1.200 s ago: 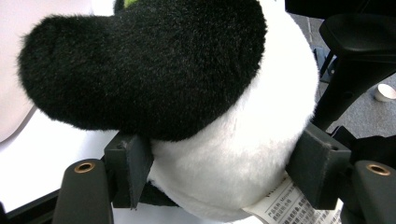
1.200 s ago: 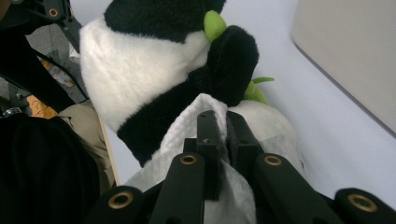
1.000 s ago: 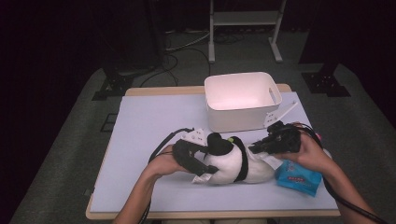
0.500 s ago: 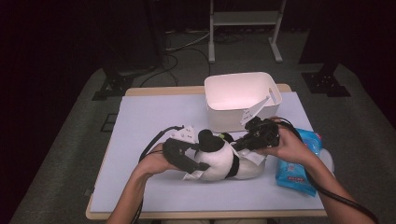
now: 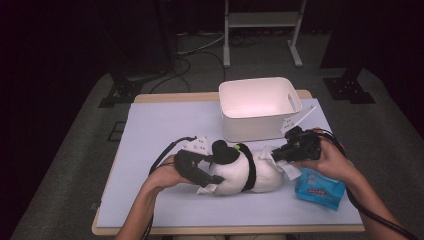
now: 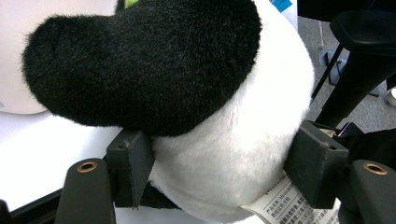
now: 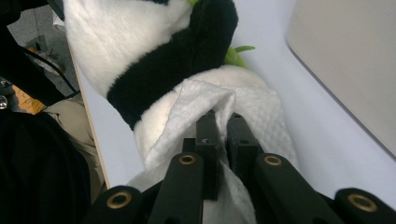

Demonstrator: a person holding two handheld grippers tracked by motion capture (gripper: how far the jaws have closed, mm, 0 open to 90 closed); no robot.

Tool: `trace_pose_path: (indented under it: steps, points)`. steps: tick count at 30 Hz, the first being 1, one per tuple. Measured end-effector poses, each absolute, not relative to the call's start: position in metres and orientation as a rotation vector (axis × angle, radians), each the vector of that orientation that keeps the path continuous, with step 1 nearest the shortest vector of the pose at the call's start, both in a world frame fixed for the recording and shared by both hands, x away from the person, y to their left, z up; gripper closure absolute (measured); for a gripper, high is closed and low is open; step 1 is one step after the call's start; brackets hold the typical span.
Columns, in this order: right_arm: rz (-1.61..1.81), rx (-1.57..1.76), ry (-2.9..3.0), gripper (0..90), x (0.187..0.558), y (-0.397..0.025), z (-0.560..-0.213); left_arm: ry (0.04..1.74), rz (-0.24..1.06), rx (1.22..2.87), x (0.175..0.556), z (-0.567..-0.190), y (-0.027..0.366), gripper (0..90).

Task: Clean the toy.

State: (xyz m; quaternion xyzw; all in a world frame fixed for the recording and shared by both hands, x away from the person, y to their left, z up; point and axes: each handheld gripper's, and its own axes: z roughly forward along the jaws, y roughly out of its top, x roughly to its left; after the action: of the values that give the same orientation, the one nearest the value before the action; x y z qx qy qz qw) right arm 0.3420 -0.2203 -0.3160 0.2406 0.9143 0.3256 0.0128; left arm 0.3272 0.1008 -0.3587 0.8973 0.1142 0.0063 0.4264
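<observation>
A black-and-white panda plush [image 5: 235, 172] lies on its side on the pale mat [image 5: 160, 125]. My left gripper [image 5: 206, 175] is shut on the plush's head; in the left gripper view my left gripper [image 6: 224, 170] has both jaws pressed into the white fur of the plush [image 6: 224, 121] beside a black ear. My right gripper [image 5: 279, 155] is shut on a white wipe [image 5: 289, 171] at the plush's other end. In the right gripper view my right gripper [image 7: 223, 125] pinches the wipe [image 7: 191, 114] against the plush [image 7: 135, 42].
A white bin [image 5: 260, 86] stands just behind the plush, close to my right gripper. A blue wipe packet [image 5: 320, 187] lies at the front right, under the person's right wrist. A printed tag [image 6: 289, 205] hangs from the plush. Bare mat lies to the left.
My right gripper slid left over the plush with the wipe, then back a little to the right. The left gripper has stayed clamped on the head.
</observation>
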Motion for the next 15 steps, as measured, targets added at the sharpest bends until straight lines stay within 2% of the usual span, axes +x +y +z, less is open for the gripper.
trace_pose_path:
  steps: [15]
  points:
    - [1.044, 0.626, 2.904, 84.7, 0.352, -0.175, -0.311, 0.258, 0.050, 2.258, 0.321, -0.356, 0.097, 30.5]
